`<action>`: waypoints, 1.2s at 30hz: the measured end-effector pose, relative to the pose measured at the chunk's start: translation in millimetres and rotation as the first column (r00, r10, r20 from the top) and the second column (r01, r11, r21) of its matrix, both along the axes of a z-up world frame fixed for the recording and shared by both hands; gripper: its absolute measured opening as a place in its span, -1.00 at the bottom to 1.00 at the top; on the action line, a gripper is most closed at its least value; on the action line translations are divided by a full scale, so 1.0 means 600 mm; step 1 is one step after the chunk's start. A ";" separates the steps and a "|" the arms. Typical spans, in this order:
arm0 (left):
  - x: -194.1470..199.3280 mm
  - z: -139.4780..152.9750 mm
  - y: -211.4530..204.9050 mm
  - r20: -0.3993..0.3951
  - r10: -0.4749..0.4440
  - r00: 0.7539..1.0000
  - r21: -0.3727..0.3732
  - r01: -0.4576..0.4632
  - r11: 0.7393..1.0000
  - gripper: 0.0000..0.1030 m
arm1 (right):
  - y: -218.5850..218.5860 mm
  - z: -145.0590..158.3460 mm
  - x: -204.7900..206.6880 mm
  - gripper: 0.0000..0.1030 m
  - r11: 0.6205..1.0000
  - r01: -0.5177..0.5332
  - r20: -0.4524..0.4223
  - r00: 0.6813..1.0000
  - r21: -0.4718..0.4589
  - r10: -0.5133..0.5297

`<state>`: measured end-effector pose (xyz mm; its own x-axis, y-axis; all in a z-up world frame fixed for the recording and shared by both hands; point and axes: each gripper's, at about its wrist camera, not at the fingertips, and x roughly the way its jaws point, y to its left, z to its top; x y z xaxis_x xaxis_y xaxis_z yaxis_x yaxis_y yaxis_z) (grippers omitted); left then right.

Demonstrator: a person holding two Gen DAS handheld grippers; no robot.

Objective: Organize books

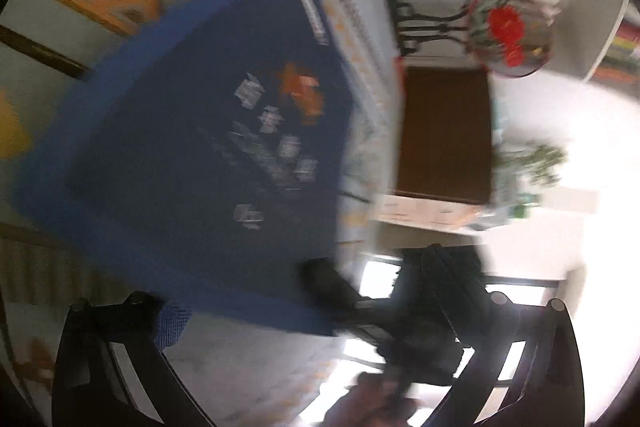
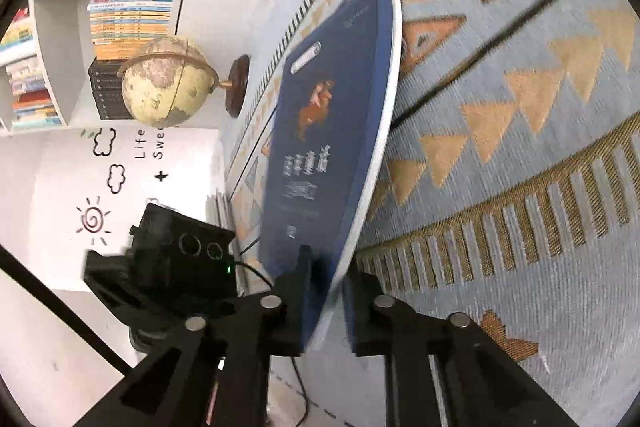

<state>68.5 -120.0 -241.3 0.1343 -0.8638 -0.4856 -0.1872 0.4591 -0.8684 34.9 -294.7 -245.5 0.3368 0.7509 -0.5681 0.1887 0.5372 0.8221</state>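
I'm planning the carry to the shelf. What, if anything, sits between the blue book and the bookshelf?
The globe stands in front of the bookshelf, beyond the blue book that the right gripper clamps. Nothing else visibly blocks it.

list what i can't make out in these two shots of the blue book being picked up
- Title lettering on the blue book: smeared by motion blur in the left wrist view, too small and skewed in the right wrist view.
- Left gripper: whether it touches the book; blur and the right gripper's dark body cover that spot.
- Spines of the shelved books: text too small, right wrist view.
- Hand: cut off by the bottom edge, left wrist view.
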 end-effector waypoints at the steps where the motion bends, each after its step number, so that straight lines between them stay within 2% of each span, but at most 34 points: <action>1: -0.002 0.000 0.002 0.006 0.002 1.000 -0.003 -0.002 1.000 0.99 | 0.007 0.007 0.003 -0.79 0.999 -0.013 0.017 1.000 -0.036 0.014; 4: -0.005 0.010 0.011 0.039 0.015 0.999 0.048 -0.017 0.999 0.98 | 0.023 0.027 0.024 -0.79 0.991 -0.050 0.056 0.997 -0.125 0.057; 6: -0.004 0.024 0.010 0.087 0.006 0.996 0.127 -0.018 0.992 0.98 | 0.025 0.037 0.033 -0.79 0.988 -0.064 0.067 0.995 -0.137 0.074; 9: -0.005 0.044 0.012 0.173 -0.011 0.985 0.263 -0.036 0.964 0.99 | 0.029 0.040 0.045 -0.79 0.988 -0.073 0.068 0.994 -0.133 0.082; 11: -0.005 0.042 0.007 0.185 -0.037 0.982 0.280 -0.017 0.960 0.99 | 0.026 0.042 0.043 -0.79 0.987 -0.077 0.070 0.994 -0.143 0.088; 15: -0.006 0.051 -0.014 0.248 -0.112 0.962 0.250 0.048 0.967 0.99 | 0.027 0.047 0.048 -0.77 0.973 -0.099 0.072 0.991 -0.209 0.116; 19: -0.014 0.090 -0.038 0.395 -0.173 0.902 0.322 0.040 0.946 0.99 | 0.027 0.061 0.055 -0.73 0.954 -0.119 0.111 0.982 -0.276 0.155; 22: -0.014 0.110 -0.056 0.455 -0.218 0.864 0.380 0.033 0.924 0.98 | 0.035 0.079 0.059 -0.70 0.914 -0.139 0.156 0.965 -0.380 0.212; 29: 0.002 0.125 -0.061 0.506 -0.232 0.831 0.407 0.007 0.913 0.98 | 0.055 0.101 0.070 -0.66 0.843 -0.204 0.201 0.918 -0.498 0.341; 32: -0.011 0.142 -0.056 0.554 -0.253 0.793 0.429 -0.012 0.903 0.99 | 0.060 0.111 0.071 -0.65 0.830 -0.214 0.226 0.900 -0.515 0.372; 34: -0.010 0.154 -0.058 0.573 -0.260 0.777 0.435 -0.019 0.900 0.99 | 0.064 0.118 0.071 -0.65 0.819 -0.220 0.245 0.885 -0.529 0.396; 36: -0.005 0.159 -0.057 0.573 -0.247 0.782 0.422 -0.023 0.906 0.99 | 0.072 0.126 0.072 -0.65 0.797 -0.224 0.256 0.869 -0.560 0.424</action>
